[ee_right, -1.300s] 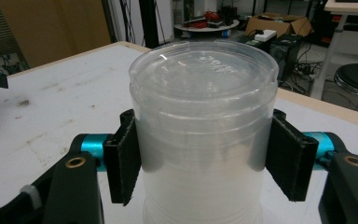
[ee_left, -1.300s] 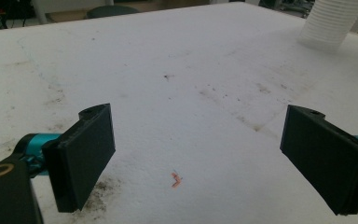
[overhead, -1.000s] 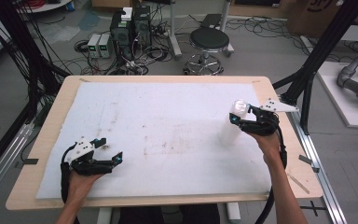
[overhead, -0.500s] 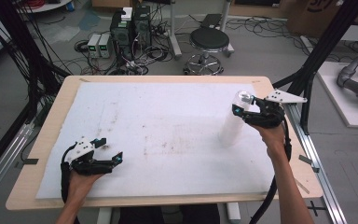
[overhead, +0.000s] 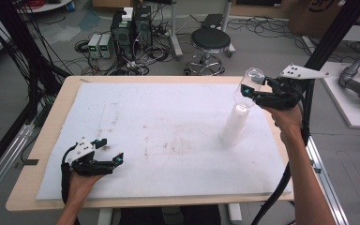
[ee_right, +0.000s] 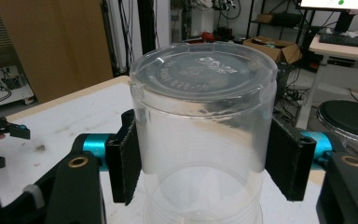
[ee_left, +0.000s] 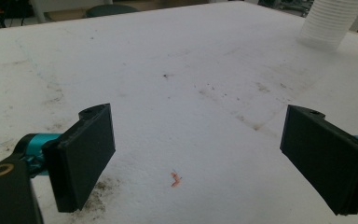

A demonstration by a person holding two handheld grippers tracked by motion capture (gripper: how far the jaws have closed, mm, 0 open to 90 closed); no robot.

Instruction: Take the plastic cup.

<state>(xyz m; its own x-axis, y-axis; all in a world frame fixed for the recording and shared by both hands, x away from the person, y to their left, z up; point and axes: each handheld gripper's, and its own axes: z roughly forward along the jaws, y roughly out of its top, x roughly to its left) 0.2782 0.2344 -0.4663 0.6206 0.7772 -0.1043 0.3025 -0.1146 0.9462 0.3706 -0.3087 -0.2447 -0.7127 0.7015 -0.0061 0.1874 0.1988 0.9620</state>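
Your right gripper (ee_right: 200, 154) jaws clamp the clear cup (ee_right: 204, 126) above the cup stack (overhead: 235, 125); squeeze harder and it may buckle. Left gripper (ee_left: 200, 163) jaws gape wide, empty.

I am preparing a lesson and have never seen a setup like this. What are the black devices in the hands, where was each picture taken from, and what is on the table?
A person stands at a table and holds a hand-operated tool with two jaws in each hand. The high view looks down from above the person's side. There the left gripper rests low on the white foam pad that covers the wooden table, its jaws wide apart with nothing between them. The right gripper is raised, and its jaws press on a clear plastic cup, held bottom up above a white stack of cups that stands on the pad. The other two pictures come from cameras riding on the grippers: one looks past the open left jaws at the stained pad, the other shows the cup close up.
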